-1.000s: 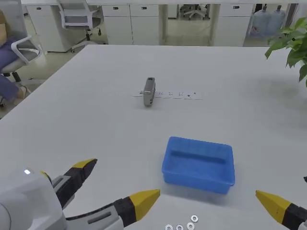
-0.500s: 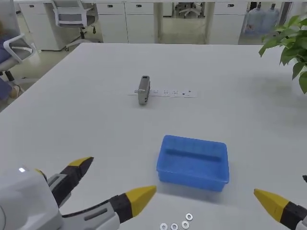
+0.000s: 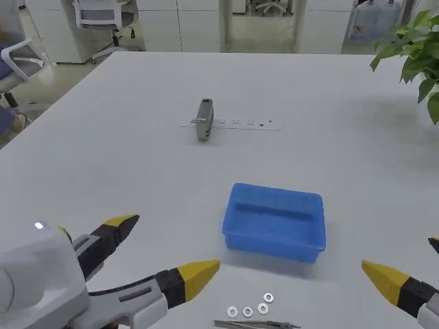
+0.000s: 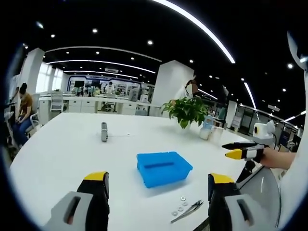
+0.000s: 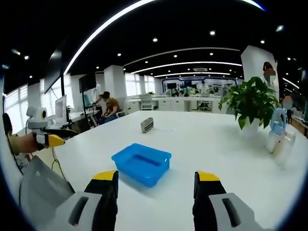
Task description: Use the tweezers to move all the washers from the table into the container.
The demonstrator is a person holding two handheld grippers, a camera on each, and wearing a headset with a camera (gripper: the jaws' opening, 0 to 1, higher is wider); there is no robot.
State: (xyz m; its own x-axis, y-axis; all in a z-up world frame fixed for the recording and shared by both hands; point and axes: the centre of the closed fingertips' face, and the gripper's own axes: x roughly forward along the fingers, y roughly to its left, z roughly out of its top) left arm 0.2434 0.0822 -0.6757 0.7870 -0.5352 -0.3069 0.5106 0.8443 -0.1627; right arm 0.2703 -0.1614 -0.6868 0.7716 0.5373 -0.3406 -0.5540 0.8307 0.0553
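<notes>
At the lower left of the head view, the left gripper [image 3: 168,245] holds its fingers [image 3: 195,274] wide apart, gripping nothing. At the lower right, the right gripper [image 3: 400,254] is likewise spread and empty. Between them, at the bottom edge, the tweezers [image 3: 257,323] lie flat on the desk [image 3: 137,157], untouched. A small cluster of washers [image 3: 248,310] rests just above the tweezers, near the blue container [image 3: 274,221], which looks empty. Spread fingers suit the likely first step: taking up the tweezers.
</notes>
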